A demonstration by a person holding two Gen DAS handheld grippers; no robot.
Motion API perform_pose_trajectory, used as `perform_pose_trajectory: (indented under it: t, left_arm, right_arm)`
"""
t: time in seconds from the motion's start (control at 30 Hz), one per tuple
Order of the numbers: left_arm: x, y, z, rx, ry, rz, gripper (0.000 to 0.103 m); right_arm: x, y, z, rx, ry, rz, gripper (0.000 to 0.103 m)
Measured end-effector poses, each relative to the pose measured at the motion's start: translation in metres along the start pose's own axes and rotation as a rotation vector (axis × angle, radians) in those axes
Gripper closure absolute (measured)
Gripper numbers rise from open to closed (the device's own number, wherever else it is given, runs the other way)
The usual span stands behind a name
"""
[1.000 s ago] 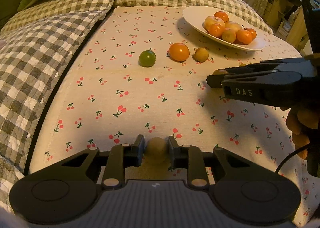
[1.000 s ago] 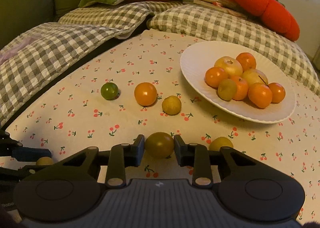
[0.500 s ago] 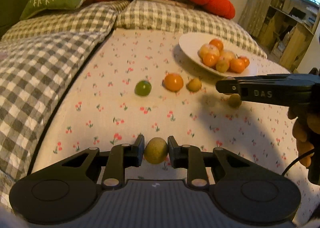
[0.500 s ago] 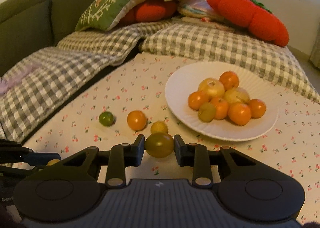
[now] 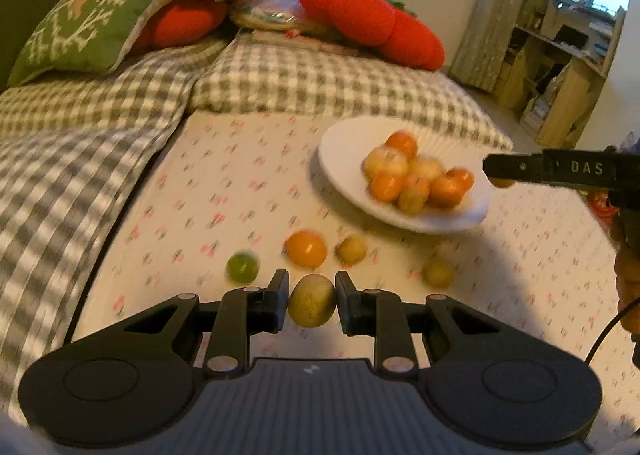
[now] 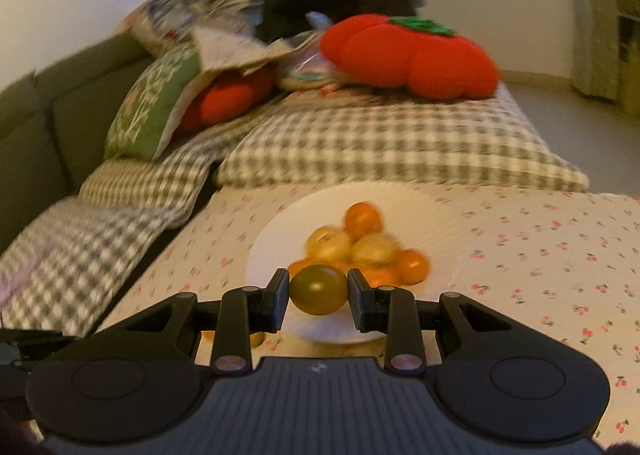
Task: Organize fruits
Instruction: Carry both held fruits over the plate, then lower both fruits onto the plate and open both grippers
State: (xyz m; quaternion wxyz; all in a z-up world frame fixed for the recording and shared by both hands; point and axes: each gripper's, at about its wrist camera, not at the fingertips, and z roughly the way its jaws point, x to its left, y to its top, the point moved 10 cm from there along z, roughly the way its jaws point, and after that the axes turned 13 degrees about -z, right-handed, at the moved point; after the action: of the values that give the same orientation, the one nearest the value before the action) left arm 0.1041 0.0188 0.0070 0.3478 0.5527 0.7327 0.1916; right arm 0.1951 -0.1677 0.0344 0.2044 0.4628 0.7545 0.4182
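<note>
You have lifted both fruits off the cherry-print cloth (image 5: 224, 191). Your left tool (image 5: 312, 305) clamps a yellow-green fruit (image 5: 312, 306); your right tool (image 6: 318, 294) grips an olive fruit (image 6: 319, 289), now over the plate (image 6: 440, 223), ready to drop.

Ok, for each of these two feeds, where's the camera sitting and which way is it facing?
Left wrist: behind the left gripper, angled down over the cherry-print cloth toward loose fruit and the white plate; jaws clamp a yellow-green fruit; the right gripper and a hand enter from the right.
Right wrist: behind the right gripper, facing the plate and pillows; jaws clamp an olive fruit.
Shared: plate, piled fruit, red cushion.
</note>
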Motion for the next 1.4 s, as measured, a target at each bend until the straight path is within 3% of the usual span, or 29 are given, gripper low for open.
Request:
perform_pose_trajectory:
  t: [0.23,0.5,0.77,1.1,1.4]
  left_arm:
    - [-0.024,0.039,0.034,-0.023,-0.068,-0.02,0.088]
    - [-0.036,0.074,0.088,0.001,-0.164,-0.117,0.088]
    - [-0.039,0.073,0.119,0.024,-0.199,-0.125,0.088]
    - [-0.043,0.073,0.134,0.004,-0.166,-0.048,0.087]
    - [-0.044,0.074,0.128,0.004,-0.189,-0.058,0.079]
  right_arm:
    - [-0.027,-0.002,0.009,0.014,0.004,0.117,0.075]
    - [-0.018,-0.02,0.042,0.099,0.036,0.153,0.075]
    - [-0.008,-0.033,0.056,0.142,0.026,0.136,0.074]
    - [-0.003,-0.035,0.062,0.136,-0.004,0.096,0.072]
    - [-0.006,-0.023,0.047,0.106,0.005,0.133,0.063]
